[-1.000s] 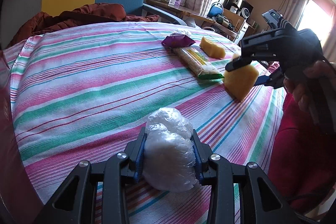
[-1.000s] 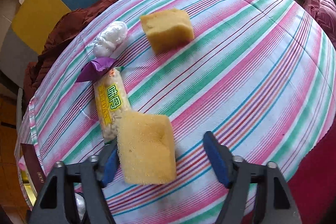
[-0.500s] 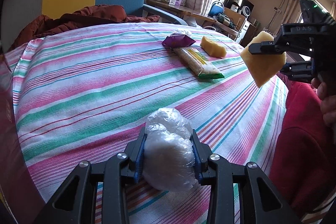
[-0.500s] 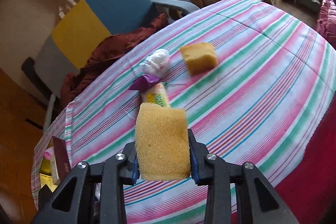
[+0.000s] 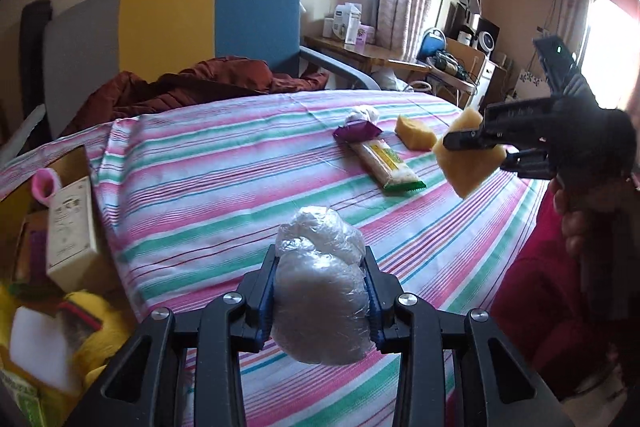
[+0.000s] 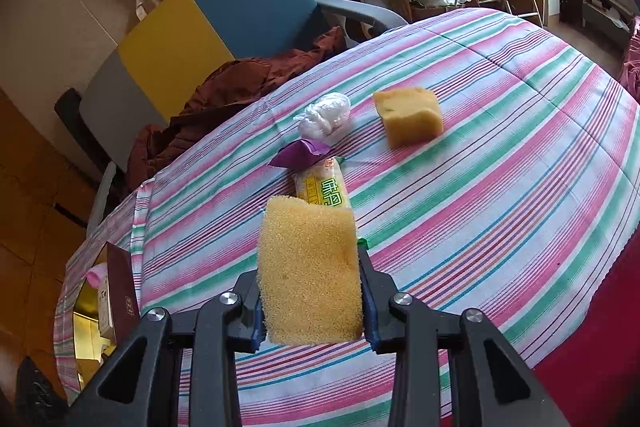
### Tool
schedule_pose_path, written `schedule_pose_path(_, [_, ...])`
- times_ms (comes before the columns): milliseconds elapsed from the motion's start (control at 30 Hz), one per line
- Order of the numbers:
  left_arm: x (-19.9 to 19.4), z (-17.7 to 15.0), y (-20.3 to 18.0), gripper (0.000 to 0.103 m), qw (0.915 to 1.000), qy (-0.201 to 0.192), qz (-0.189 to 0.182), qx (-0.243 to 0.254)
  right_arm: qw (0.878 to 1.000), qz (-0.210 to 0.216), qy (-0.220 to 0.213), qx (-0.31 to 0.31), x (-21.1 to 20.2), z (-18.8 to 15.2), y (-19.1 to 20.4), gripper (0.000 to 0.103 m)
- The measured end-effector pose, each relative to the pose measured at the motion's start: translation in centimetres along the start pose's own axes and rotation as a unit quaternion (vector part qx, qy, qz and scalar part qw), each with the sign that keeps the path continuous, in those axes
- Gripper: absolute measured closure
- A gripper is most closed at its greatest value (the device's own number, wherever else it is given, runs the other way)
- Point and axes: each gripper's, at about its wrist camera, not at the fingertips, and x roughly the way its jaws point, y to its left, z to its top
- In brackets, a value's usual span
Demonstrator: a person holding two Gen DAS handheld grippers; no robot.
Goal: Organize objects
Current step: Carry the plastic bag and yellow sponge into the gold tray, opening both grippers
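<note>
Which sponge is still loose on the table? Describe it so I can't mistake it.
On the striped tablecloth, look past the long snack packet. The loose yellow sponge lies flat on the cloth, right of the small white plastic bundle. Its twin, the held sponge, is clamped in the right gripper.

The lower part of the snack packet [image 6: 320, 187] is hidden behind the held sponge [image 6: 310, 275] in the right wrist view. In the left wrist view the counter [image 5: 208, 187] under the wrapped bundle [image 5: 320, 287] is covered from sight. The box contents at lower left [image 5: 52, 307] are blurred and cut by the edge; print on the pale carton [image 5: 70, 223] is too small to read. The person's hand [image 5: 576, 227] is dark and partly hidden behind the right tool [image 5: 472, 143].
</note>
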Motion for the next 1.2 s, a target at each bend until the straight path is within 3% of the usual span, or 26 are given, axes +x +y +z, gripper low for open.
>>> schedule_pose_path(300, [-4.8,-0.2,2.9,0.066,0.9984,-0.026,0.037,-0.033,0.998,0.002,0.02,-0.061,0.7,-0.9,2.9,0.067])
schedule_pose_path(433, [-6.6,-0.5,5.3,0.066,0.996,-0.037,0.054,-0.06,0.995,0.039,0.045,-0.08,1.6,-2.3,5.9,0.067])
schedule_pose_path(600, [-9.3,-1.7,9.0,0.066,0.9904,-0.053,0.073,-0.105,0.984,0.103,0.074,-0.128,2.4,-4.7,12.4,0.067])
schedule_pose_path(900, [-15.6,-5.4,17.1,0.066,0.9678,-0.078,0.128,-0.202,0.949,0.208,0.118,-0.208,2.5,-9.1,23.7,0.067])
schedule_pose_path(1100, [-18.7,-7.9,21.0,0.066,0.95,-0.087,0.172,-0.246,0.926,0.24,0.149,-0.252,3.2,-11.8,28.9,0.067])
schedule_pose_path(1200, [-19.2,-8.8,22.2,0.066,0.9441,-0.085,0.176,-0.266,0.917,0.244,0.159,-0.272,3.5,-12.9,30.6,0.067])
